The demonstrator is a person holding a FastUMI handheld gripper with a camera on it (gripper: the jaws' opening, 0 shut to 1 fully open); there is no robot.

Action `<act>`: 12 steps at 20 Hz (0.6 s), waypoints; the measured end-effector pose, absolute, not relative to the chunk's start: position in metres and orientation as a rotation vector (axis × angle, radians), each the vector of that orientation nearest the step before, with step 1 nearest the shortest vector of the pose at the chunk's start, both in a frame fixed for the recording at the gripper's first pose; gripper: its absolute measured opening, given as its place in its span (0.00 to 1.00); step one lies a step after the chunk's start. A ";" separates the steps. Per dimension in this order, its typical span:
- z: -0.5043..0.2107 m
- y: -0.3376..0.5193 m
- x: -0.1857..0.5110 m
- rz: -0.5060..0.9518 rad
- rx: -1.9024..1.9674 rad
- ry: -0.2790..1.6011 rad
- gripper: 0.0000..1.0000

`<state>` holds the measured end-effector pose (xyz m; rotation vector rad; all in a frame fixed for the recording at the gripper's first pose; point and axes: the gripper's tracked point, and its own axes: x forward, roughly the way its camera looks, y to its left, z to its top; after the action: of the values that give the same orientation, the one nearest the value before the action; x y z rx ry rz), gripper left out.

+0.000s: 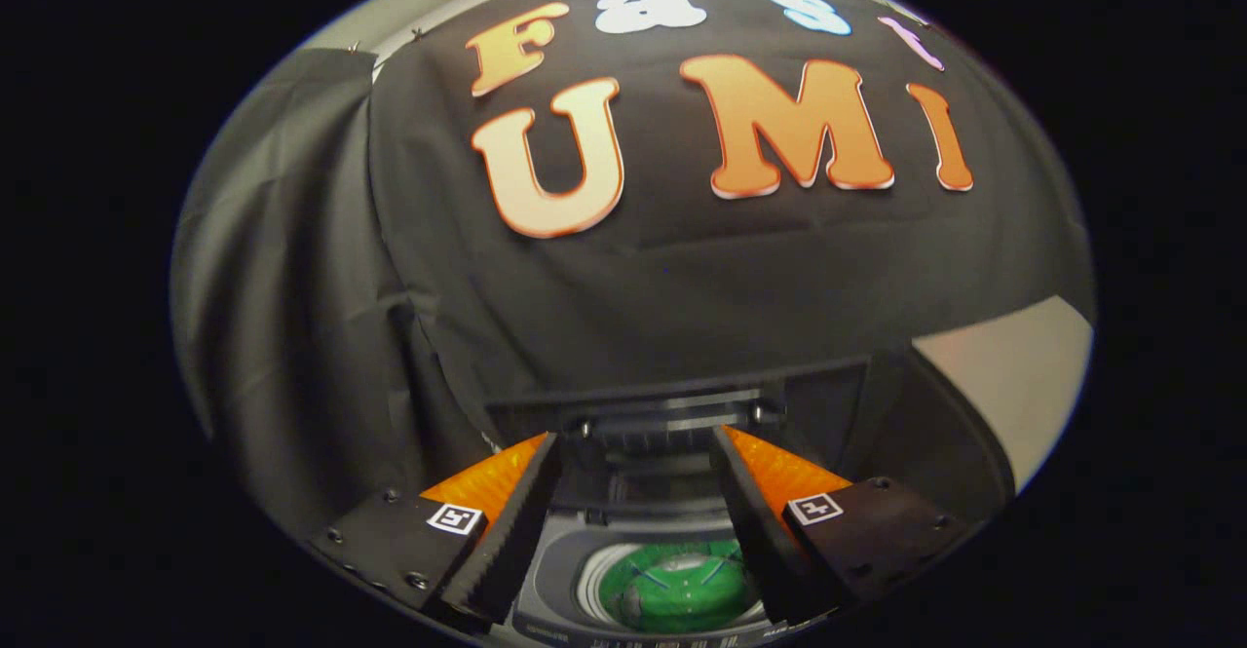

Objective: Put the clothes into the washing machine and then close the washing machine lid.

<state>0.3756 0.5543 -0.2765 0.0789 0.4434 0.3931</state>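
Observation:
A small grey washing machine (pixel 555 585) stands below me, seen between my two fingers. Its round drum holds a green garment (pixel 677 590). The dark lid (pixel 672 414) stands raised upright at the back of the machine, just beyond my fingertips. My gripper (pixel 633 438) is open, held above the drum with its fingers spread wide, and nothing lies between them. The fingertips sit level with the lid's upper edge, apart from it as far as I can tell.
The black cloth wall hangs close behind the machine and folds round to the left. A pale bare wall panel (pixel 1013 375) shows to the right of the cloth.

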 end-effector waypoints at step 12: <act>-0.245 0.540 0.521 0.341 -0.057 0.392 0.98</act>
<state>0.5209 0.5396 -0.2446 -0.0573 0.3921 0.3408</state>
